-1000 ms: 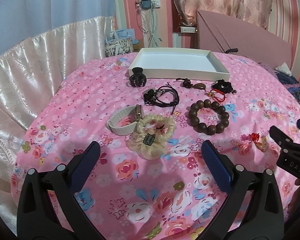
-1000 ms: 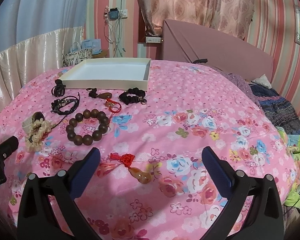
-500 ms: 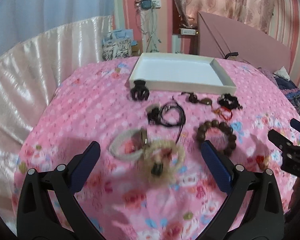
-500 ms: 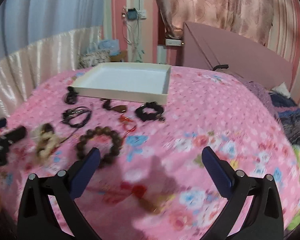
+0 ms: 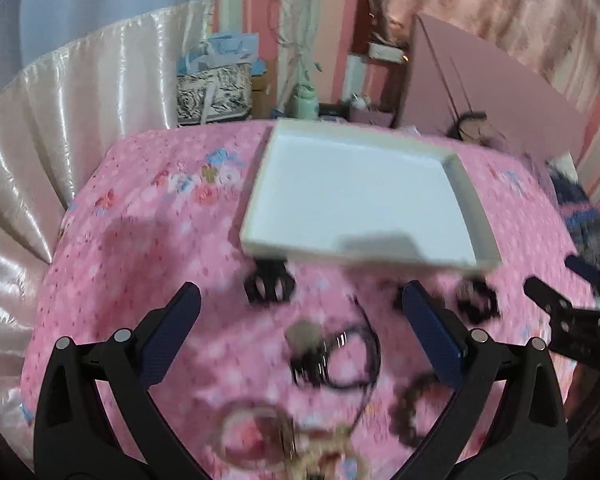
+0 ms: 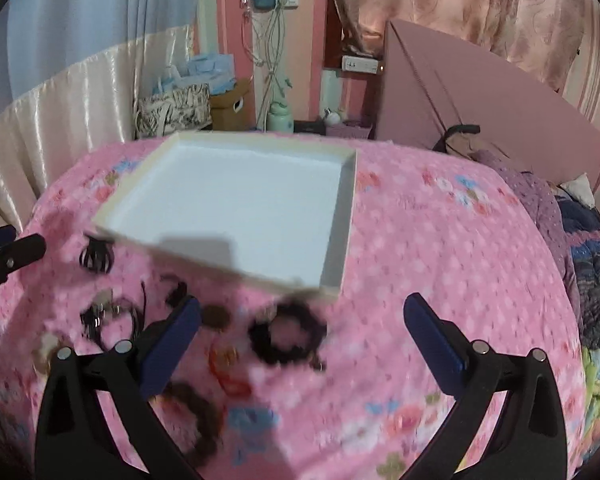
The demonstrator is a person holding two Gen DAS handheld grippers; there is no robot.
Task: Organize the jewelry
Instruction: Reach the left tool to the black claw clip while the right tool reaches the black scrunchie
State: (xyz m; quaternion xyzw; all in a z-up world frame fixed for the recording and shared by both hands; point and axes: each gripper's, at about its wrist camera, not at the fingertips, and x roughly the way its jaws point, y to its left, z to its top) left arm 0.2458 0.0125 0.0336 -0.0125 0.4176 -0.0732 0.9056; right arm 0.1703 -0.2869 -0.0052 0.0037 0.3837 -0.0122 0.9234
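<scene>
Jewelry lies in a blurred scatter on the pink bed cover (image 5: 148,248), just before the white tray (image 5: 476,216), which holds nothing yet. Compared with a second ago, both cameras have come forward and higher, so the tray now fills much more of each view. The left tongs (image 5: 296,340) are spread apart and carry nothing, above the black cord bracelet (image 5: 340,360). The right tongs (image 6: 300,344) are also released, over the black scrunchie (image 6: 288,332). I judge that a first pick-up is near.
</scene>
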